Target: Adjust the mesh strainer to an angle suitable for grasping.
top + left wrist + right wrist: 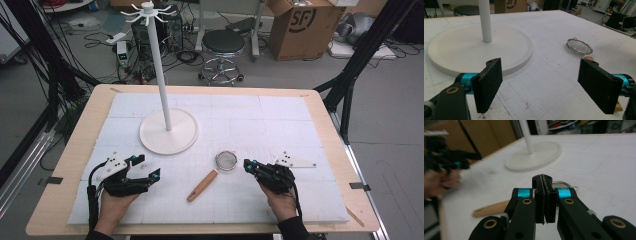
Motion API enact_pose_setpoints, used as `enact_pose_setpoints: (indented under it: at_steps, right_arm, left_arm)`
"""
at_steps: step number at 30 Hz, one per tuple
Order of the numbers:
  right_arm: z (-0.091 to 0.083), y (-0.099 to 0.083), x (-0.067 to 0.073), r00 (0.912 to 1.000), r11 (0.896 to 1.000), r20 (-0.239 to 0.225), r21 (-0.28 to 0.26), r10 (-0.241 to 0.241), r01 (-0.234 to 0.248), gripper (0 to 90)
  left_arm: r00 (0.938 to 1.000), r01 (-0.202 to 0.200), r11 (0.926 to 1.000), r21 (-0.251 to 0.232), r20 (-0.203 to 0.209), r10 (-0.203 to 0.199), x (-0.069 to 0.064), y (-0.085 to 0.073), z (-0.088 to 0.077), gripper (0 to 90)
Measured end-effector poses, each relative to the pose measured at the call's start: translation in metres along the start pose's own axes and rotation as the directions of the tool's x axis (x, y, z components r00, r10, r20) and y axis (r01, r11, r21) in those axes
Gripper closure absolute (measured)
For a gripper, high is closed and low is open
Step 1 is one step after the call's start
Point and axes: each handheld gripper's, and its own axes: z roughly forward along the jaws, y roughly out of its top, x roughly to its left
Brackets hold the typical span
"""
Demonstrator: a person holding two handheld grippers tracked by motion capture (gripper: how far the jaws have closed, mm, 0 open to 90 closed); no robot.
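Two hands rest low on the table. Left gripper (148,167) gapes wide, holding nothing. Right gripper (248,164) is squeezed tight, holding nothing, just beside the small strainer (226,160), whose wooden handle (202,185) lies between both grippers.

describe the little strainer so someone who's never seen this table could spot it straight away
Start at the tall white stand with the round base on the white foam table. Just right of that base and nearer the person lies the strainer, a small round metal mesh ring with a light wooden handle. It is the only metal-and-wood item there, lying between the two grippers.
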Motion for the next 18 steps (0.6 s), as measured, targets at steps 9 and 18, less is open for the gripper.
enact_pose_setpoints:
  at_steps: [9,18]
  right_arm:
    - [0.025,0.0,0.02,0.9906,0.997,-0.137,0.077,-0.005,0.015,89.3]
    - [0.063,-0.013,0.043,0.9614,0.964,-0.275,0.251,-0.013,0.085,89.6]
  left_arm:
    - [1.0,-0.002,1.0,0.0,0.004,0.002,0.0,0.0,0.001,20.4]
    - [1.0,0.0,1.0,-0.001,0.001,0.0,0.0,0.0,0.0,20.3]
